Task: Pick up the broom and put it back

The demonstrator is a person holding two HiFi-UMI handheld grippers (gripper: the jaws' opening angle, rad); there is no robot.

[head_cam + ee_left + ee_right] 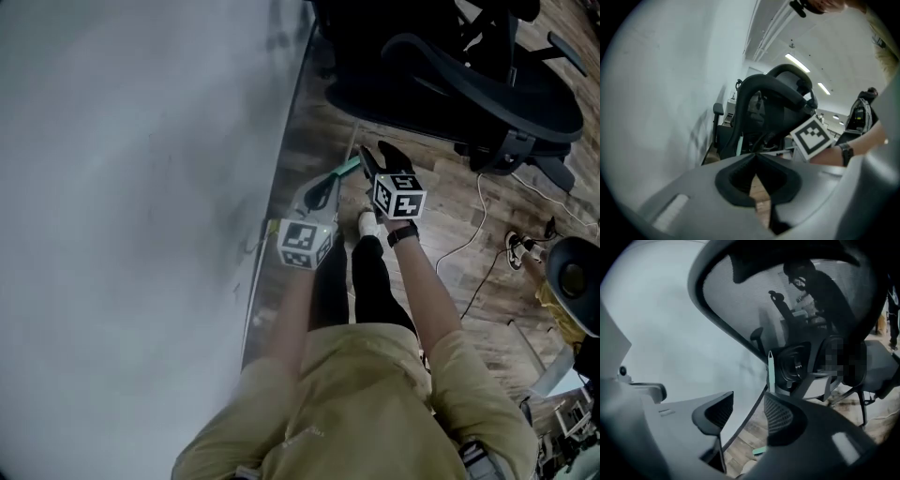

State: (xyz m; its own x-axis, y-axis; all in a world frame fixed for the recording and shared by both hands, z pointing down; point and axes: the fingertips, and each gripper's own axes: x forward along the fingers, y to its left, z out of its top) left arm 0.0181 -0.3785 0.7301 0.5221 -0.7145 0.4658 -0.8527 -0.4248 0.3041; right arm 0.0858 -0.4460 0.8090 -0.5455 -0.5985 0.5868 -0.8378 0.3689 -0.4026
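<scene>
Broom (pixel 771 372): the teal handle stands upright just past the right gripper (pixel 749 400), near its right jaw tip (head end not visible), between wall (pixel 141 187) and office chair (pixel 450 84). Right gripper's jaws are apart, holding nothing. Left gripper (pixel 756 155) has its jaws closed tip to tip, empty, over the wood floor (pixel 441 216).

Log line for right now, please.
left gripper: shut, empty | right gripper: open | broom handle: upright by right gripper, not gripped
</scene>
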